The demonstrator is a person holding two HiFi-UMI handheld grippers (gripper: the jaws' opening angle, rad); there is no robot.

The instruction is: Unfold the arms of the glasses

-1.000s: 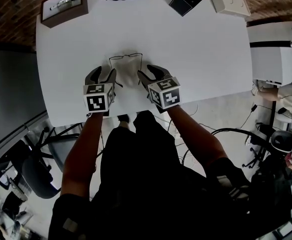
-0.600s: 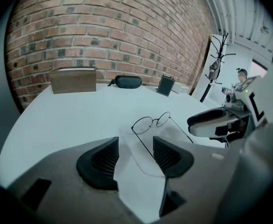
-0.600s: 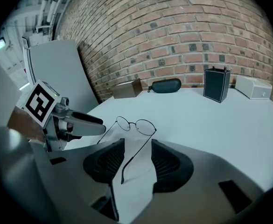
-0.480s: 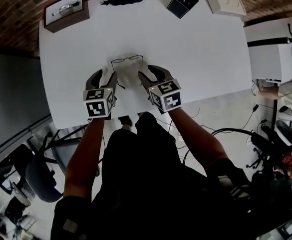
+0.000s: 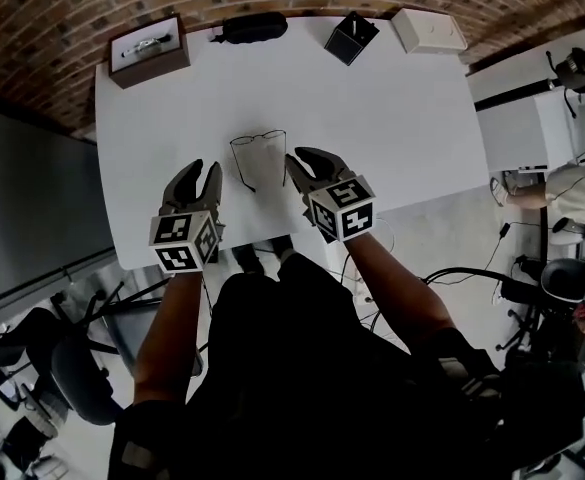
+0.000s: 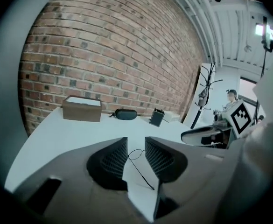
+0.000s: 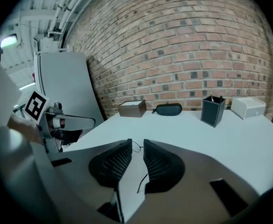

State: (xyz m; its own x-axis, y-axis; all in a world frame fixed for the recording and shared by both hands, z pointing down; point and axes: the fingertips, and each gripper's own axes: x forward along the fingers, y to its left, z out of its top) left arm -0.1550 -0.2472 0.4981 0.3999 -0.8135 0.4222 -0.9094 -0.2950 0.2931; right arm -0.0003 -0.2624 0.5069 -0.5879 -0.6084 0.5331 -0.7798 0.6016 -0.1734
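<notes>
My L gripper (image 5: 202, 168) hangs over the near edge of the white table (image 5: 402, 108). Pads are part-way apart & closing, w/ nothing btwn them. R gripper (image 5: 307, 160) is the same: pads closing on air, not gripping anything. The glasses (image 5: 257, 148) lie flat on the table btwn the two grippers, lenses on the far side from me, thin wire frame. One arm sticks out from the L hinge toward me, & thru the gap of my L pads I see that arm on the tabletop below, clear of both pads. Thru my R pads' gap I see the other arm, also pointing my way & also untouched. R fingertips sit just beside the frame's R side in the head view; L ones are a bit further off. Along the far edge by the brick wall, L to R: brown box (image 5: 149, 50), black glasses case (image 5: 254, 26), black pen holder (image 5: 352, 36), white box (image 5: 428, 30), all well apart from the glasses
</notes>
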